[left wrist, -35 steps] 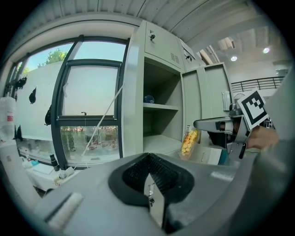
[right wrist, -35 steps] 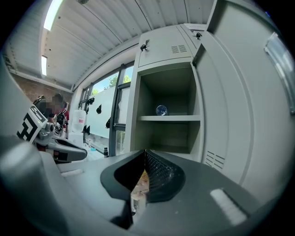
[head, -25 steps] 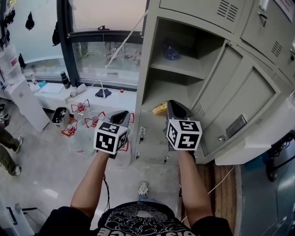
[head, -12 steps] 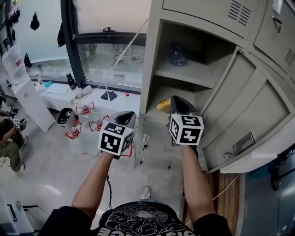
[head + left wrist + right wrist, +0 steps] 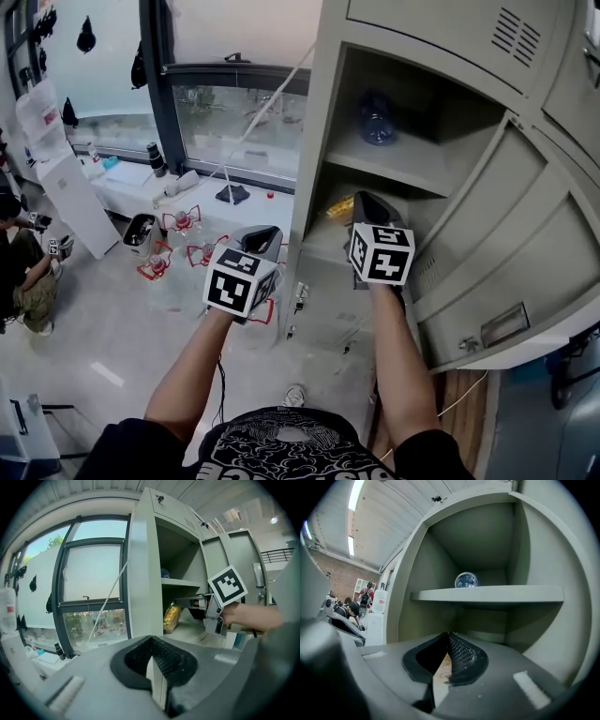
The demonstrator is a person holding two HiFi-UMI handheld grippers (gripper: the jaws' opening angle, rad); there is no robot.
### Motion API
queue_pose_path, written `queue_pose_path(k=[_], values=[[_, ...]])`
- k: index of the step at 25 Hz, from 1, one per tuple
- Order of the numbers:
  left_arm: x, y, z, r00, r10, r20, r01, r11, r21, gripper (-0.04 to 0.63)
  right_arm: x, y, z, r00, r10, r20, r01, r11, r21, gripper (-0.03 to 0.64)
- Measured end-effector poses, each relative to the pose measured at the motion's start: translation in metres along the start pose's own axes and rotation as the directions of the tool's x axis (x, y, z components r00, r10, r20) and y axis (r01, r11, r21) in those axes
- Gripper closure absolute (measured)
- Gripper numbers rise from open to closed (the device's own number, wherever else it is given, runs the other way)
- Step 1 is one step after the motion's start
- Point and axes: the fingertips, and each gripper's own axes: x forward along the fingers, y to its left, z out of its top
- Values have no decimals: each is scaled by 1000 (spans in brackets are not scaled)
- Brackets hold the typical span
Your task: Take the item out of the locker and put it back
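Observation:
The grey locker (image 5: 314, 141) stands open, its door (image 5: 506, 234) swung out to the right. A yellow snack bag (image 5: 341, 208) lies on the lower shelf and also shows in the left gripper view (image 5: 171, 618). A clear water bottle (image 5: 377, 117) (image 5: 466, 580) lies on the upper shelf. My right gripper (image 5: 367, 208) (image 5: 449, 634) is shut and empty; its tip is at the mouth of the lower compartment, just right of the bag. My left gripper (image 5: 261, 239) (image 5: 151, 639) hangs outside the locker to the left, shut with nothing in it.
Left of the locker is a large window (image 5: 234, 112) with a low ledge. Water jugs with red handles (image 5: 178, 222) stand on the floor below it. A person crouches at the far left (image 5: 23, 272) beside a white cabinet (image 5: 70, 202). More locker doors (image 5: 562, 56) are at the upper right.
Both grippers have moved forward towards the locker. The right one has gone from in front of the locker up to the mouth of the lower compartment. Both jaws stay shut.

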Motion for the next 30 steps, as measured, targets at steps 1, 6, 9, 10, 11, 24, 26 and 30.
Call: queue_pose_path(k=[1,6,9,10,11,24,26,30], values=[[1,1,-1,1000,3,-3,-3,1000,0,594,4,-2,0,1000,-2,2,2,1000,4,591],[6,6,-7,1000,20,-18,-20,1000,-6,594,17,-13,1,1000,-18,17,18,1000,8,591],[6,7,-8,999,23,-22,-23,1000,-5,594,18,-15,-1,1000,-22,22,22,1000,8,591],[7,7,-8,999,23,-23,-23,1000,-4,594,17,-15,-2,999,-22,24,22,1000,7,591],[7,6,-8,999,23,-24,-23,1000,-4,594,17,-15,-2,999,-21,24,21,1000,5,591],[6,-6,-14,999,2,-35,-2,1000,-8,594,-6,-11,-27,1000,-25,-16,25,1000,-2,591],[5,-10,-14,999,-8,-36,7,1000,-11,594,-9,-9,-35,999,-22,-34,22,1000,0,591],[2,-13,-13,1000,-8,-29,8,1000,1,594,-14,-5,-49,998,-17,-66,18,1000,9,591]])
